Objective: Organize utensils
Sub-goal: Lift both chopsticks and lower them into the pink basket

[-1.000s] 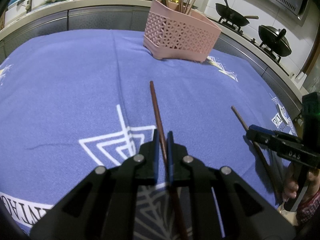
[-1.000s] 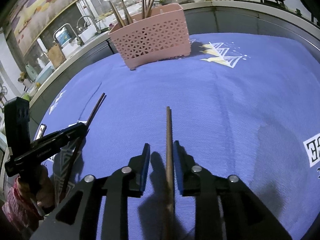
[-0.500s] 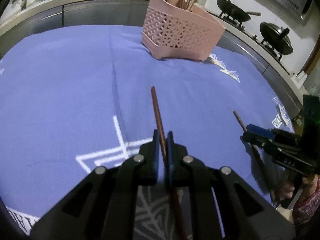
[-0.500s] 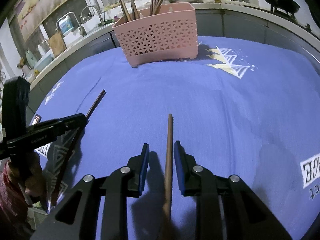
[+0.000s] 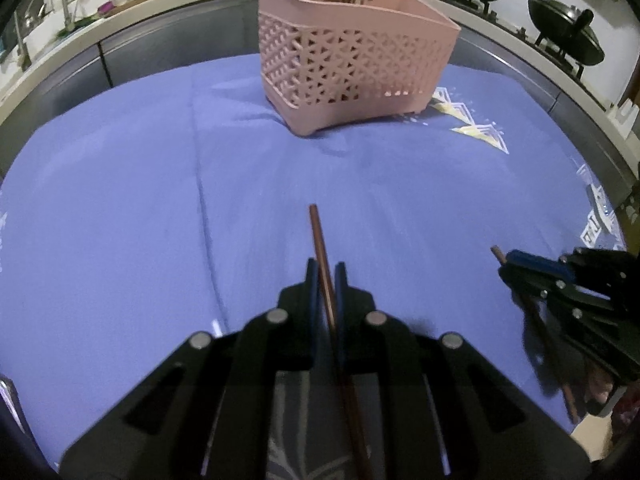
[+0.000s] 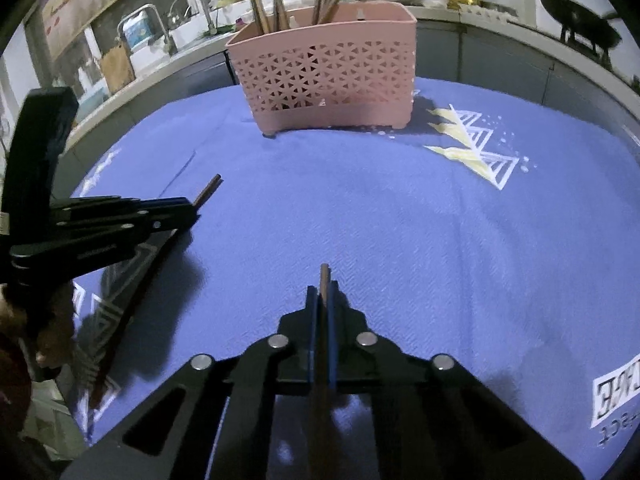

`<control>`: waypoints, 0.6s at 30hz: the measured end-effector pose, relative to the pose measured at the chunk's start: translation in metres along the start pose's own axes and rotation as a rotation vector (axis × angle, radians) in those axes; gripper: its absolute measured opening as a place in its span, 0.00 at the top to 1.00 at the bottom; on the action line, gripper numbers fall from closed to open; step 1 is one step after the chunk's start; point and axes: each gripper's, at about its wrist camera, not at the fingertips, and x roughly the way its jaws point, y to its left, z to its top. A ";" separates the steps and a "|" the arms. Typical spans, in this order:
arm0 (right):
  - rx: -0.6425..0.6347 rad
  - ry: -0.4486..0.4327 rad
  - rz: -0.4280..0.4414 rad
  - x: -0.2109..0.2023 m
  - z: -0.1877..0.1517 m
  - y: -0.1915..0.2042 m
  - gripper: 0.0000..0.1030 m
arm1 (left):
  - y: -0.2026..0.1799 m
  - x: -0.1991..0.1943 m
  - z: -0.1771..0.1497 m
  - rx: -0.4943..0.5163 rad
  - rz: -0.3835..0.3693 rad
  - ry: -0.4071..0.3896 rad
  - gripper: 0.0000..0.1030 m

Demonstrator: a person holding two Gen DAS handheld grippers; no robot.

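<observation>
My left claw [image 5: 327, 270] clamped tight and angled downward, my right claw [image 6: 322, 294] having just closed, likewise angled downward

left claw [image 5: 326, 276]: matte black plastic; two angular arms that narrow to flat fingers; blue pads on the inner faces
left claw fasteners: four round silver screw heads across the arms; slotted cut-outs lower in each arm
left claw from the side [image 6: 176, 210]: stacked thin black bars; small silver rivets; faint pale lettering, too small to read; tall black block behind it
right claw [image 6: 322, 294]: the same black build; blue pads; four silver screw heads
right claw from the side [image 5: 516, 260]: blue pad at the tip; black linkage; small rivets
sleeve [image 5: 624, 408]: reddish patterned cloth, blurred
</observation>
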 end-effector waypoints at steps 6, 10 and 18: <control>0.137 -0.044 0.147 -0.017 0.012 -0.014 0.96 | 0.003 -0.006 0.009 -0.018 -0.014 0.016 0.94; 0.122 -0.229 0.191 -0.070 0.032 -0.008 0.96 | 0.010 -0.061 0.010 -0.056 -0.112 -0.142 0.95; 0.039 -0.527 0.175 -0.144 0.053 0.017 0.96 | 0.012 -0.162 0.009 -0.034 -0.155 -0.435 0.95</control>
